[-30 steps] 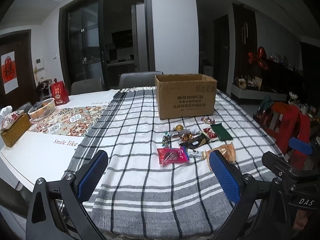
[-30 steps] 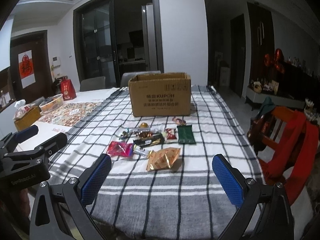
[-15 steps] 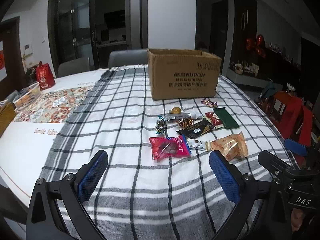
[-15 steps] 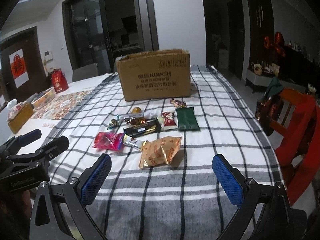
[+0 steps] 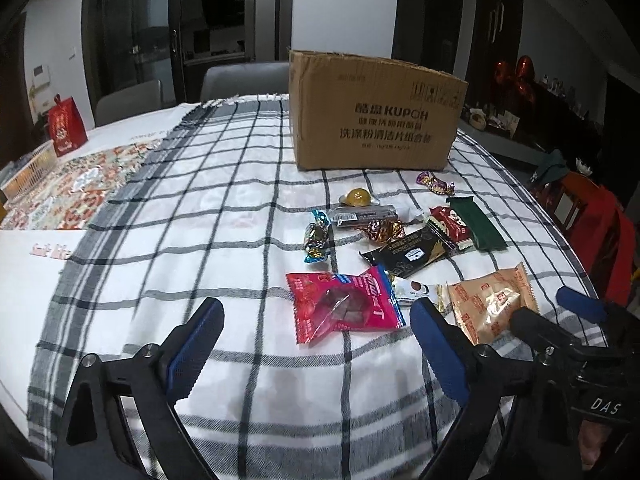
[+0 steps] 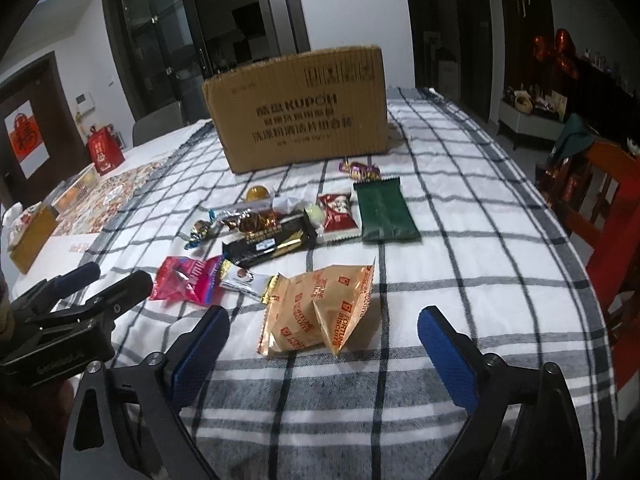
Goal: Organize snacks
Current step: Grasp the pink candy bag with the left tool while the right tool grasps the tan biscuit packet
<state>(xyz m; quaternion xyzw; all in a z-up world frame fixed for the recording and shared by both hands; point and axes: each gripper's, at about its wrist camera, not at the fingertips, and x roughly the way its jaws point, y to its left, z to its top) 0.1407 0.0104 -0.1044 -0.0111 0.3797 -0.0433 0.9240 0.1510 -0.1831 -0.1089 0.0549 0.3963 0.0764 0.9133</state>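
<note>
Both grippers' jaws are narrowing, nothing between them: left gripper [image 5: 316, 320] facing the crinkly pink plastic snack packet [image 5: 344, 306], right gripper [image 6: 324, 332] facing the orange foil biscuit bag [image 6: 320, 312], probably lining up first picks.

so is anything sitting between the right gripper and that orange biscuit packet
Nothing visible. The right gripper, jaws closing with nothing between them yet, has only bare checked cloth before the orange biscuit packet. The pink packet and a small white wrapper lie to the packet's left, off the path.

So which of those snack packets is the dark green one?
The flat dark green packet, farthest right in the spread, beside the small red packet; the others are pink, black, orange or foil-wrapped.
</note>
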